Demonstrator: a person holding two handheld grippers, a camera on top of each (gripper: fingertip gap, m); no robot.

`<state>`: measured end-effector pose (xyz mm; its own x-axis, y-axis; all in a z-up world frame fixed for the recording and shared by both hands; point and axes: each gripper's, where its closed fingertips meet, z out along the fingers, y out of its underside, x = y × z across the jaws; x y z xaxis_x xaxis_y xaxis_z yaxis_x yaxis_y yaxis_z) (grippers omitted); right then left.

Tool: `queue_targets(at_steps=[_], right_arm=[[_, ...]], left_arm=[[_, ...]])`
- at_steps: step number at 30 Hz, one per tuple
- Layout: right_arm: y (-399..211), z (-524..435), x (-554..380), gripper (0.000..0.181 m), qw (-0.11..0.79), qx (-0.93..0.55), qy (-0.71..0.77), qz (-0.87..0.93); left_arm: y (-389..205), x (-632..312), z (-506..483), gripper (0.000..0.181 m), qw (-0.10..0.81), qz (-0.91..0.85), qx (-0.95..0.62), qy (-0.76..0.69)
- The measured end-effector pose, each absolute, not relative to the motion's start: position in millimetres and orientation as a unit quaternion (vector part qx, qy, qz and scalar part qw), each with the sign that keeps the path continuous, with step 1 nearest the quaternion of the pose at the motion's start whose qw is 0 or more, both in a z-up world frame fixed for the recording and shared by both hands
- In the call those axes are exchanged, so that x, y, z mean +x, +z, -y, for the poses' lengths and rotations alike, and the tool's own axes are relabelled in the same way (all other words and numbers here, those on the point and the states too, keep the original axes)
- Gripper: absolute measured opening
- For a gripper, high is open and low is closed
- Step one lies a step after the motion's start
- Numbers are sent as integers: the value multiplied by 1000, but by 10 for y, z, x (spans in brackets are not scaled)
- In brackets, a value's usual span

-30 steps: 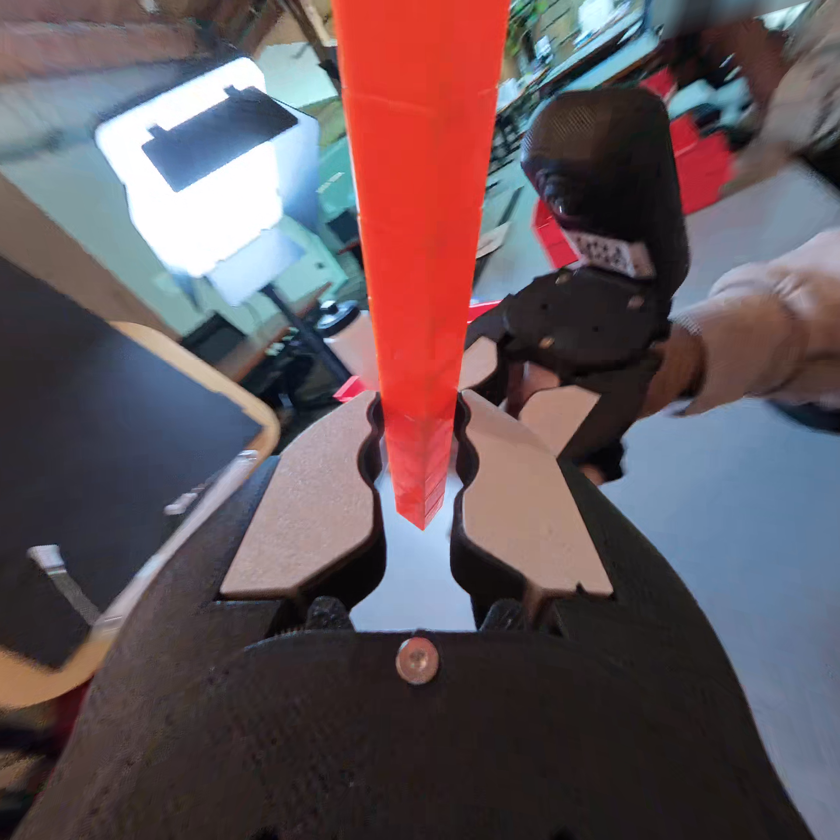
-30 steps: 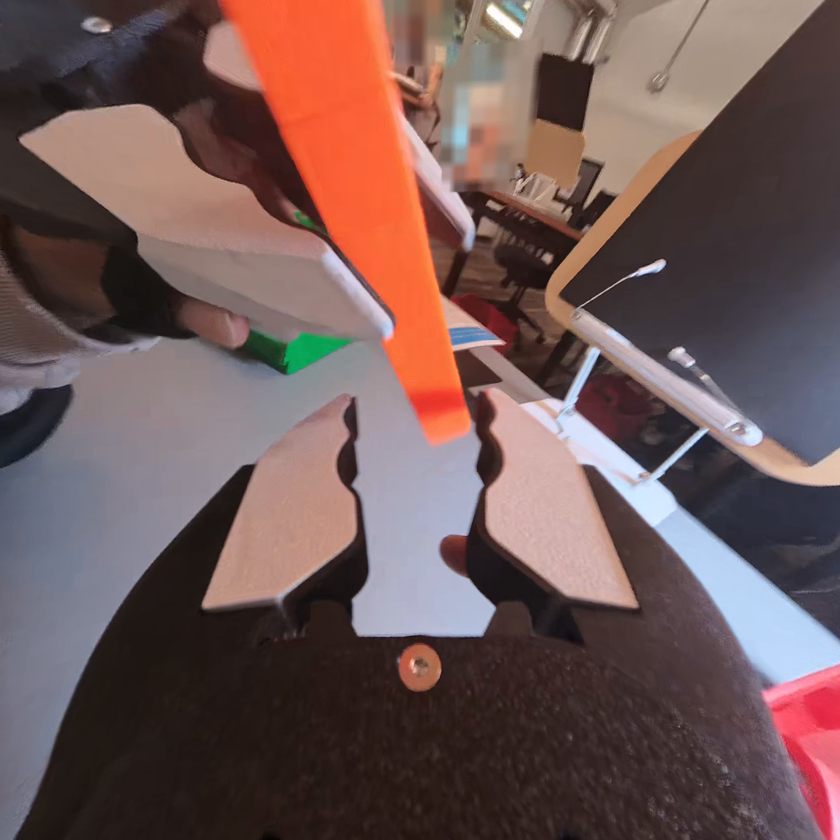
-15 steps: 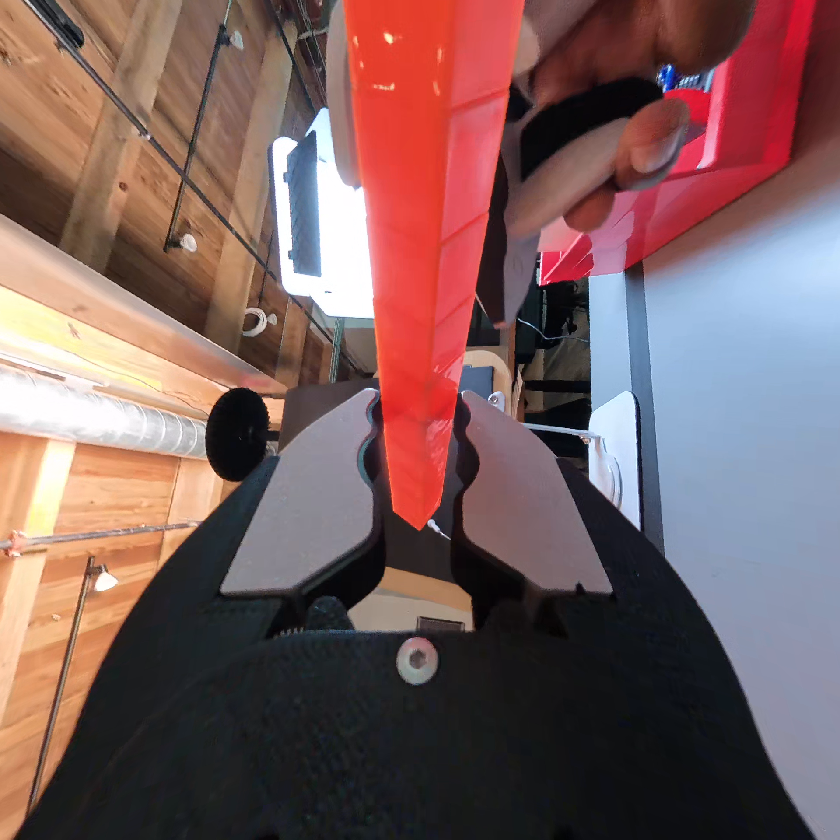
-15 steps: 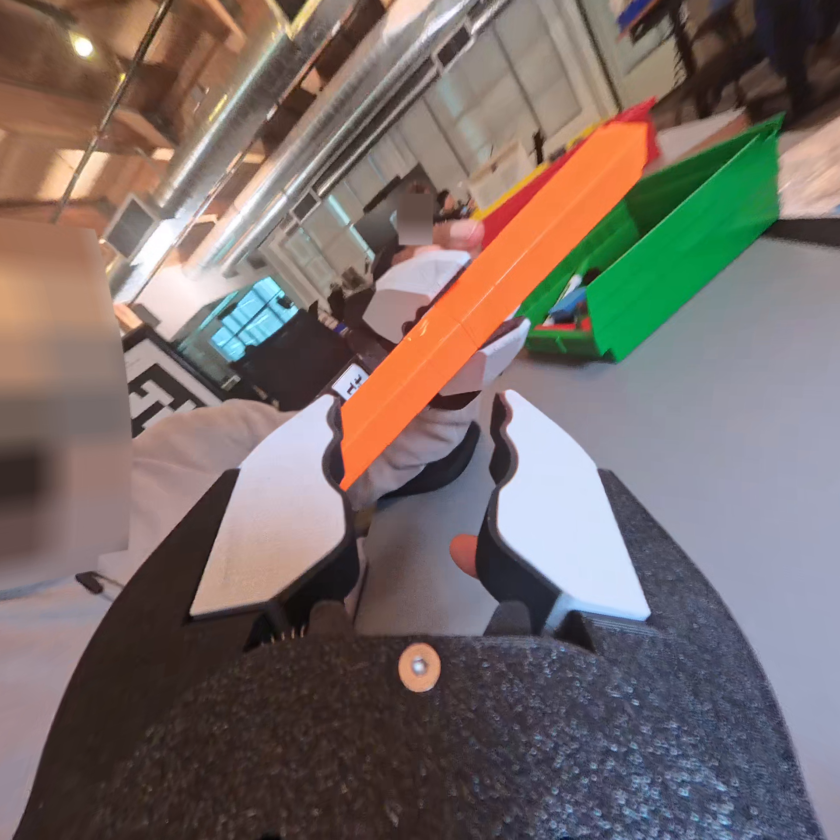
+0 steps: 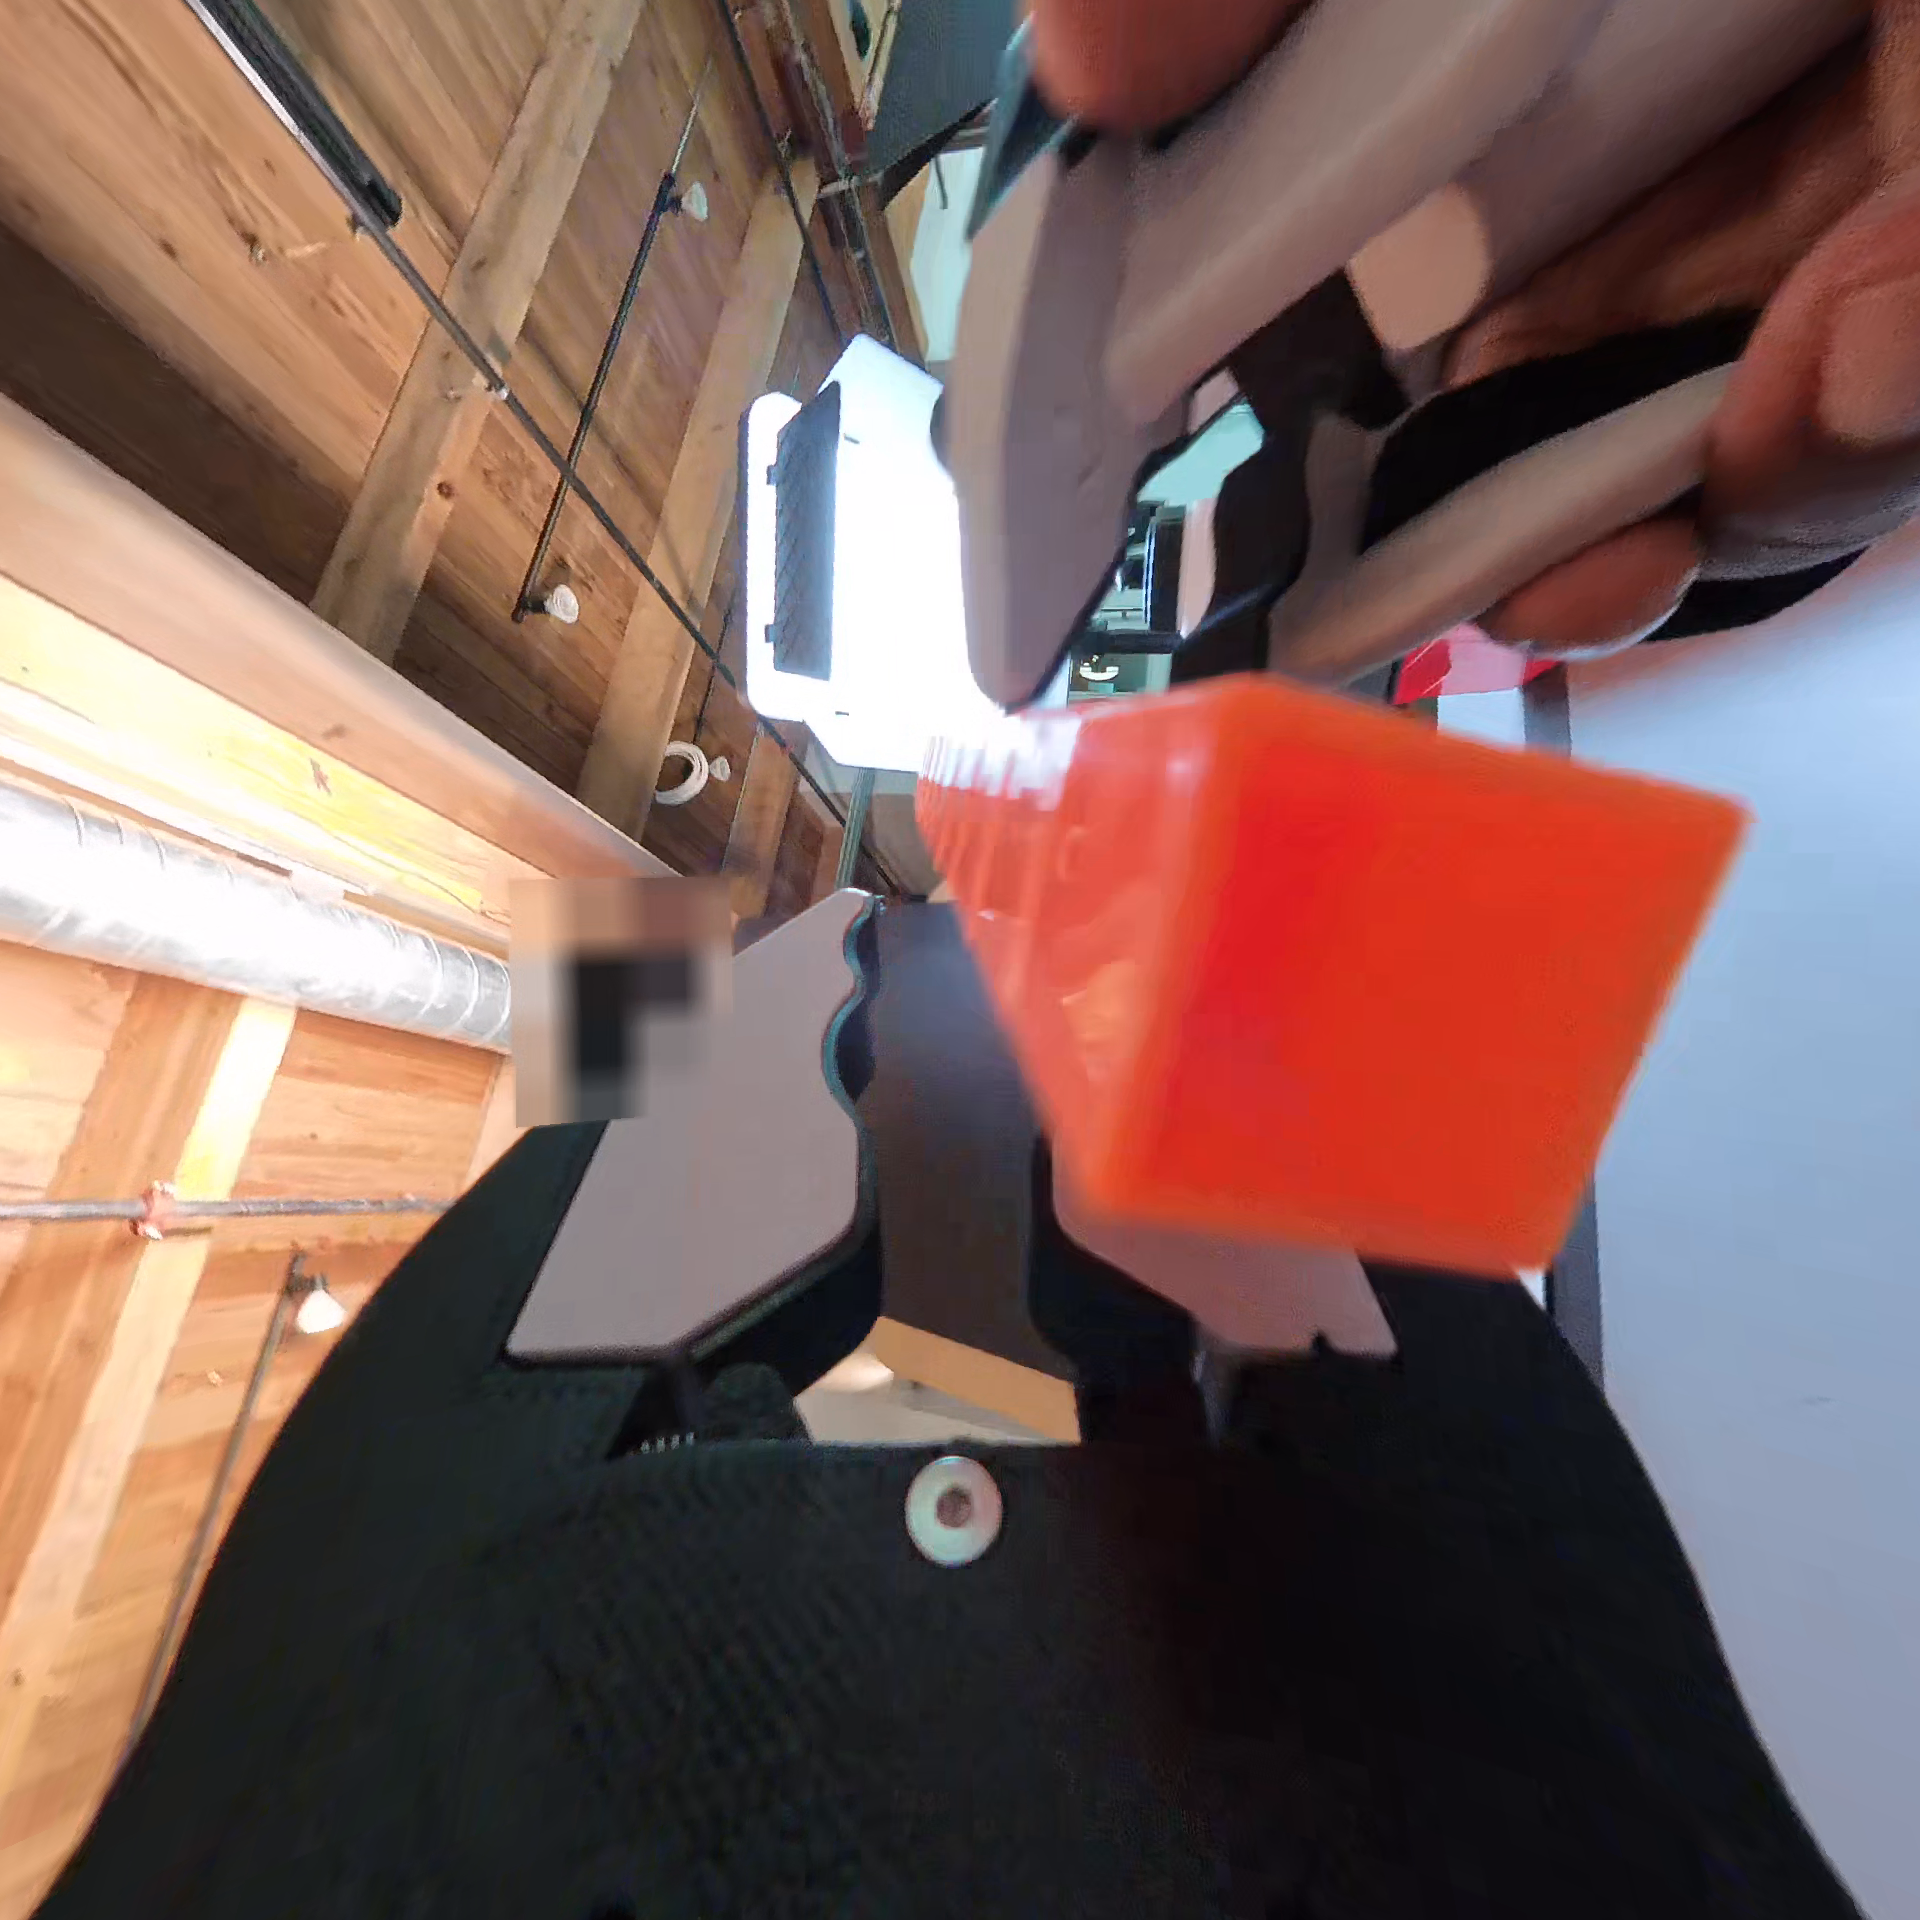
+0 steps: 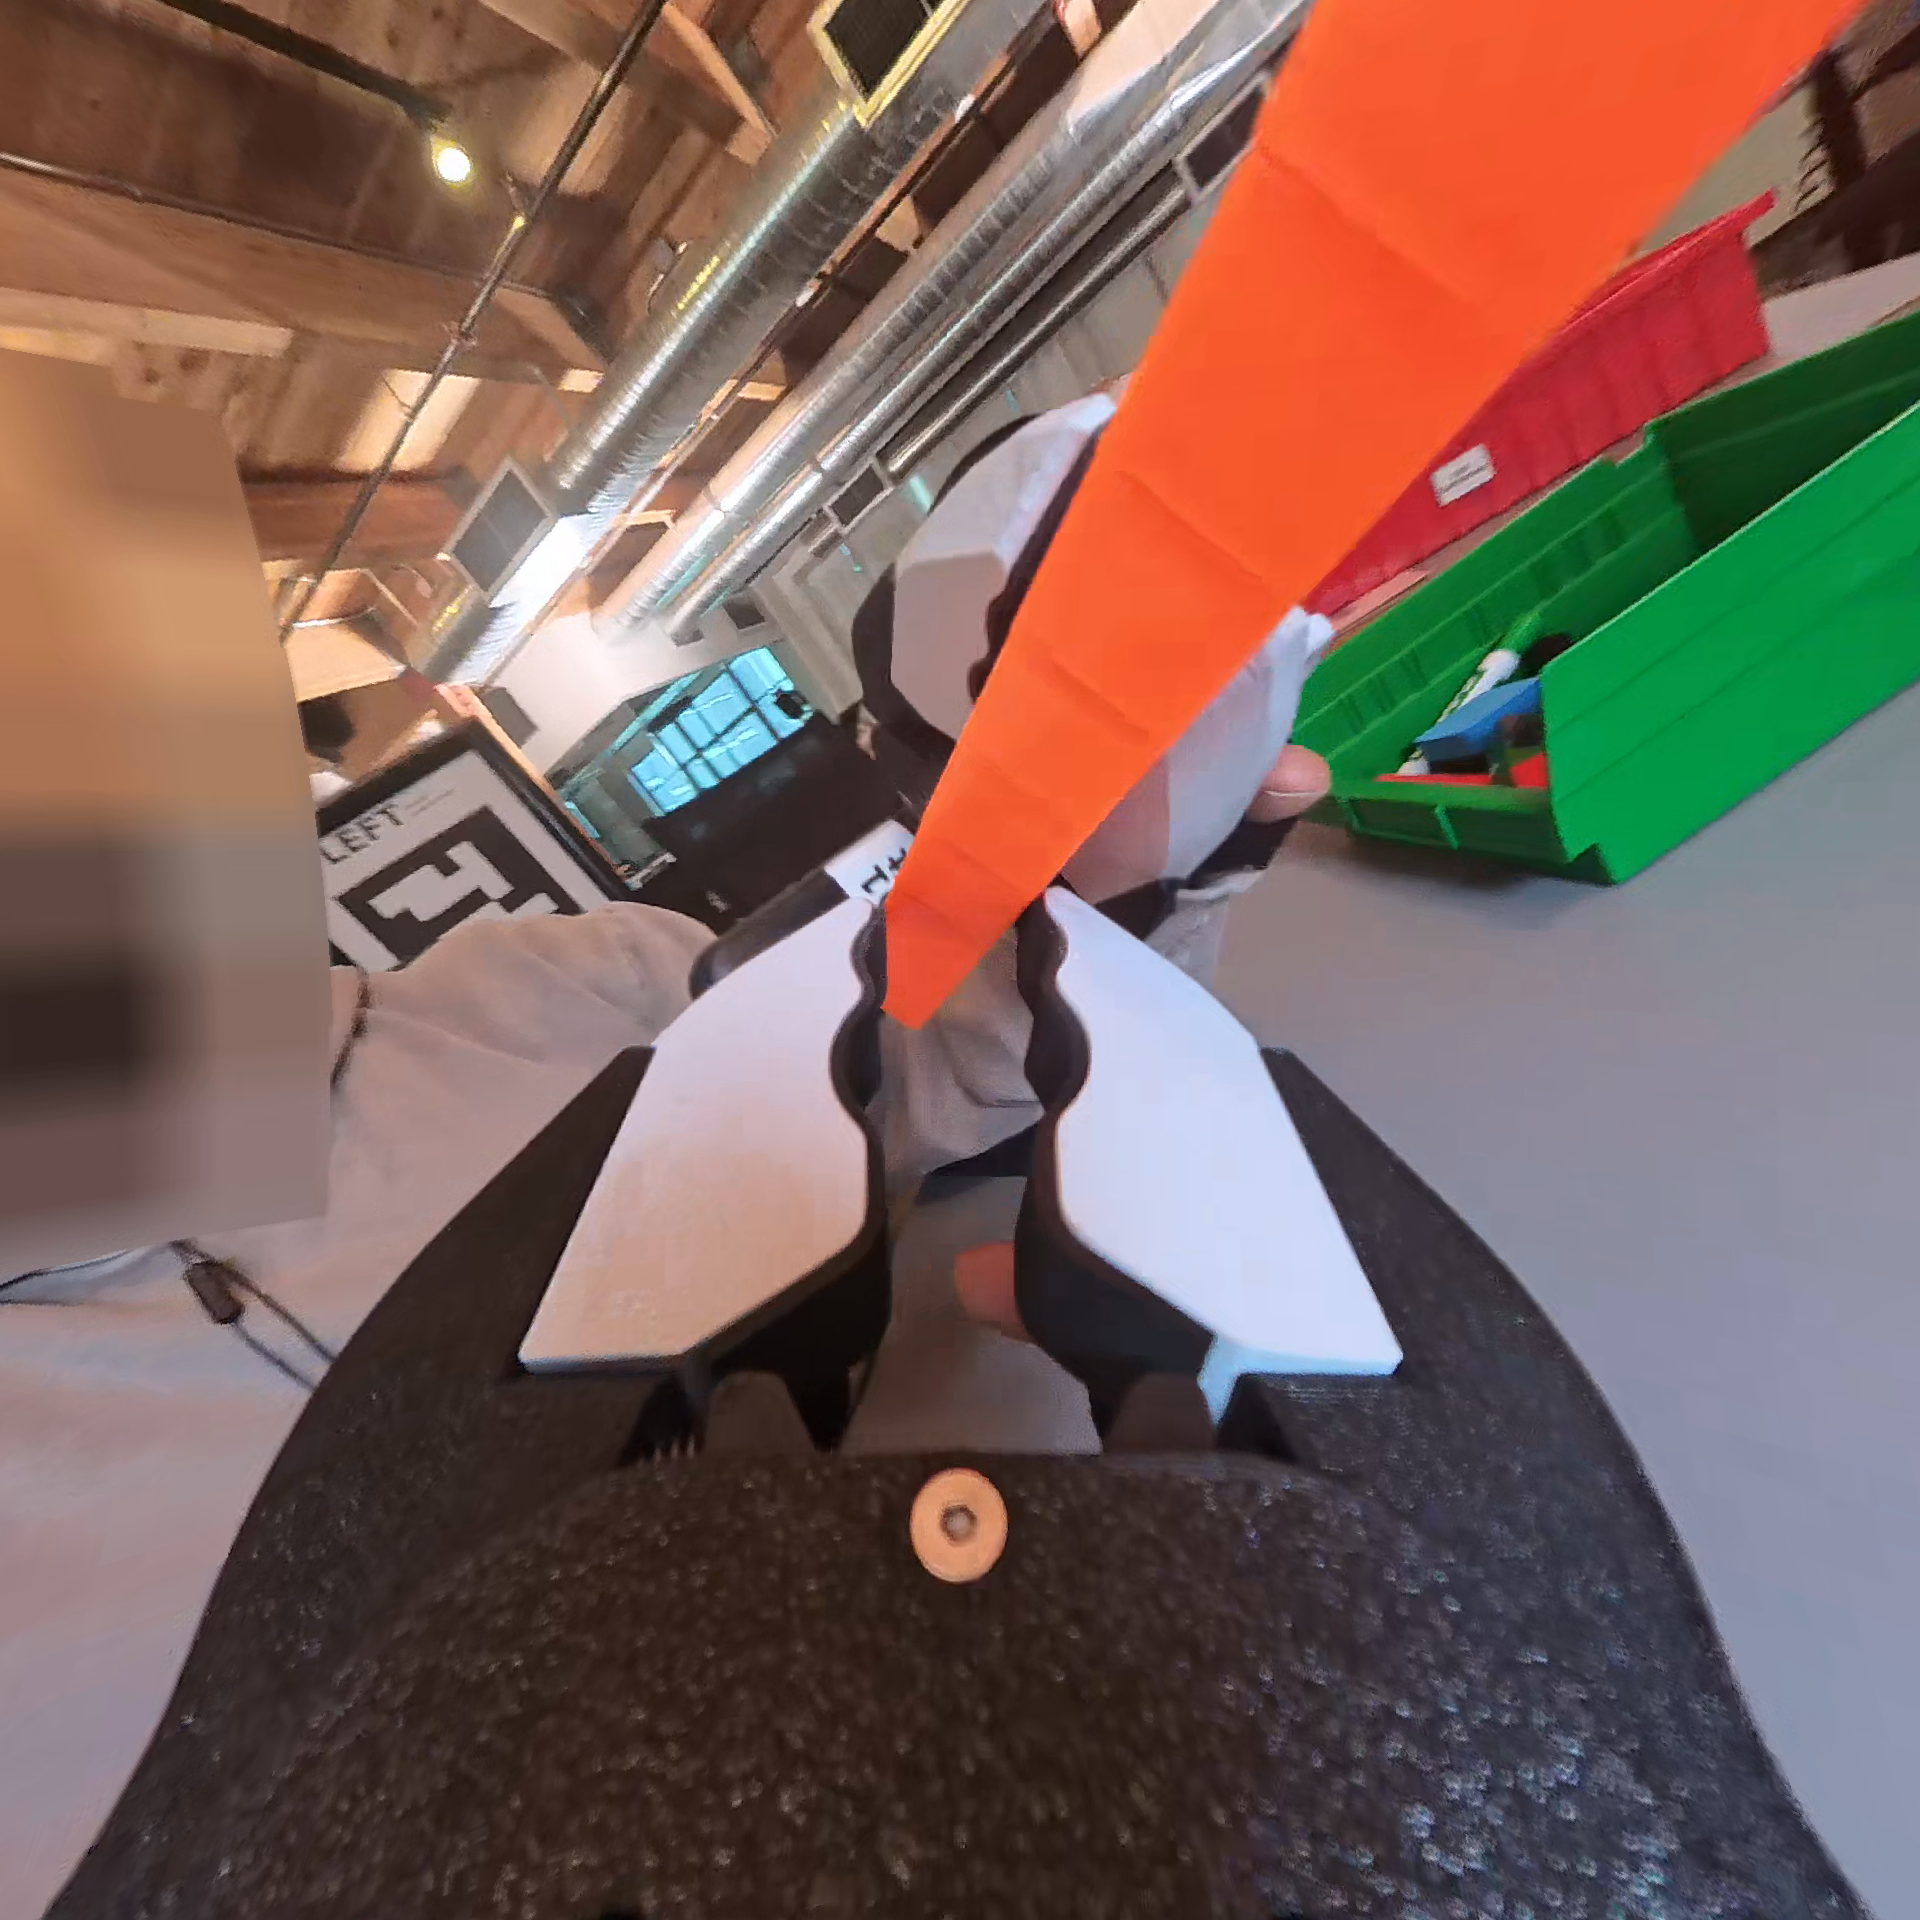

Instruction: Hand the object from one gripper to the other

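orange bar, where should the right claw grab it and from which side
Take the orange bar at its near tip, coming end-on along its length, where the right claw brackets it. The bar is long and straight with flat sides, so the pads can press two opposite faces squarely. Farther along, the left claw crowds it.

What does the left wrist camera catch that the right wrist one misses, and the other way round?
Only the left wrist view: the square end face of the orange bar, blurred and close, plus a bright light panel. Only the right wrist view: a green bin holding small items, and a red bin behind it. Both: the bar, the left gripper, the right gripper and a wooden ceiling.
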<state>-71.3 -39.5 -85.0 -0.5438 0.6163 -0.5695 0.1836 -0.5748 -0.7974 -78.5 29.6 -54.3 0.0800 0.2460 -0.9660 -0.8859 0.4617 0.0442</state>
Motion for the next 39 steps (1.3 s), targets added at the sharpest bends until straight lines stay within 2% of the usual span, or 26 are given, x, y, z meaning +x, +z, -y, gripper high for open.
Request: queue_targets(at_steps=[1, 3, 5, 7, 9, 10, 14, 32, 35, 39], right_arm=[[-855, 347, -715, 12, 163, -463, 751, 442], [-881, 216, -719, 4, 231, -480, 711, 459], [-921, 52, -706, 0, 314, -497, 645, 487], [-1043, -208, -695, 2, 401, -528, 541, 518], [-1092, -366, -684, 8, 460, -523, 479, 534], [-1108, -432, -688, 9, 482, -522, 457, 535], [-1129, -496, -676, 10, 512, -509, 439, 535], [-944, -842, -466, 10, 600, -507, 387, 483], [-816, -1000, -336, 11, 618, -516, 392, 446], [-703, -1169, -201, 11, 621, -528, 422, 397]], left_arm=[[-521, -848, -318, 30, 675, -524, -315, 414], [-512, -1029, -431, 29, 685, -502, -373, 374], [-610, -1191, -570, 26, 697, -471, -483, 242], [-786, -1036, -492, 22, 677, -458, -575, -34], [-767, -763, -243, 34, 622, -421, -573, -328], [-793, -731, -228, 31, 602, -413, -568, -379], [-884, -773, -272, 24, 611, -420, -564, -362], [-1175, -1145, -746, 21, 613, -333, -659, -281], [-1402, -1315, -1004, 28, 591, -275, -721, -235], [-1881, -1457, -1306, 44, 518, -241, -807, -153]])
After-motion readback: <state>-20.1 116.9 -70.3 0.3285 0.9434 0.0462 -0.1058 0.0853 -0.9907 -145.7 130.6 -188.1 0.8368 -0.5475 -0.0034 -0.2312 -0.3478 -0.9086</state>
